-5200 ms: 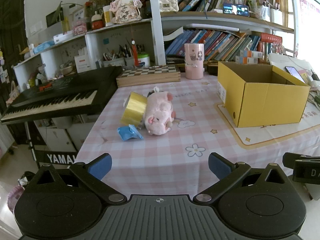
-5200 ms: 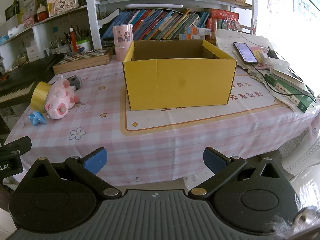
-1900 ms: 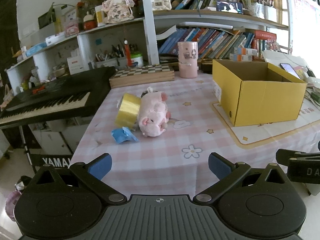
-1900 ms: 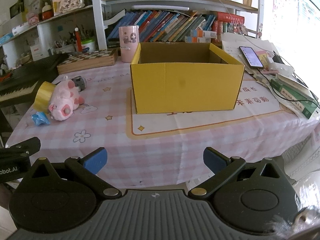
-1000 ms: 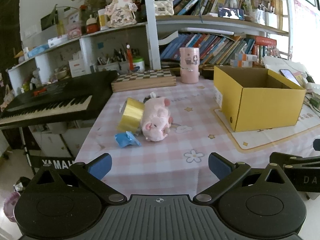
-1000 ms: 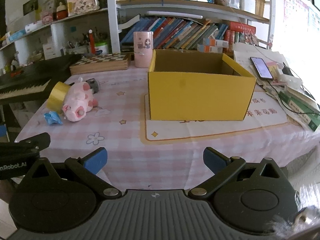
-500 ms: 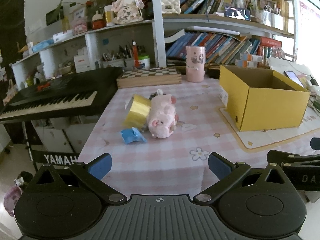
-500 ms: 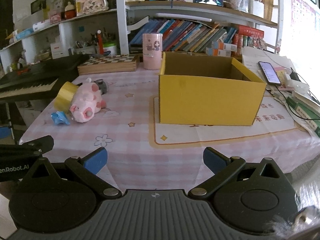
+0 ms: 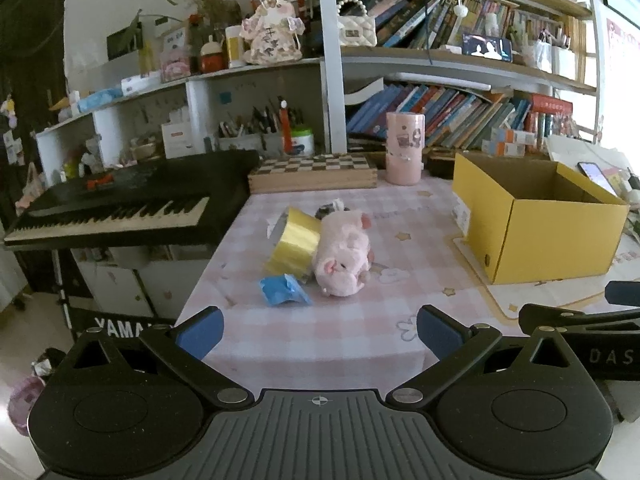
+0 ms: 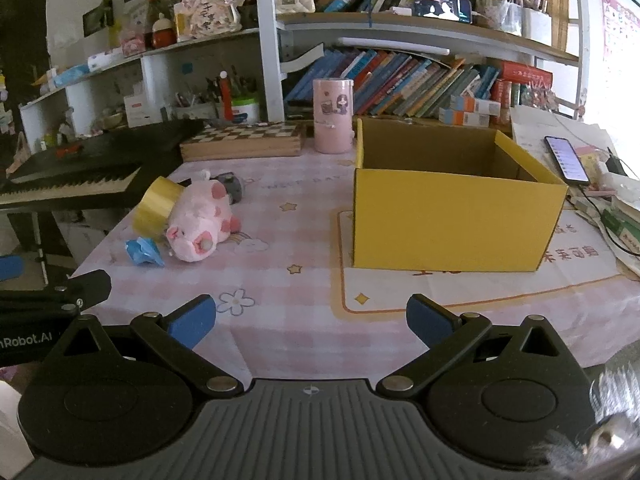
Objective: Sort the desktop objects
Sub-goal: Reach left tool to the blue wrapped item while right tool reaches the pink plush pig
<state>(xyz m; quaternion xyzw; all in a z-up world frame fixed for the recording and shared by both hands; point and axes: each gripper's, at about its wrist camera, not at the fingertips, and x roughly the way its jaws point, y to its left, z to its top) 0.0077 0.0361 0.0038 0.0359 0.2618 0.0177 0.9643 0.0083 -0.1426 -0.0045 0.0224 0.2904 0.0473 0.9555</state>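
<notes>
— Where are you in the sort?
— Approach: your left gripper (image 9: 318, 326) and right gripper (image 10: 310, 316) both spread, empty. Pink plush pig (image 9: 342, 254) mid-frame; next, close on it for the yellow box (image 10: 456, 208).

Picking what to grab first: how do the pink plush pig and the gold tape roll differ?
The pink plush pig is soft, fuzzy and lumpy; the gold tape roll is a rigid, shiny ring. The pig lies on its side, while the roll stands tilted, leaning against it. The pig sits nearer the yellow box. Both rest on the checked tablecloth, touching each other.
</notes>
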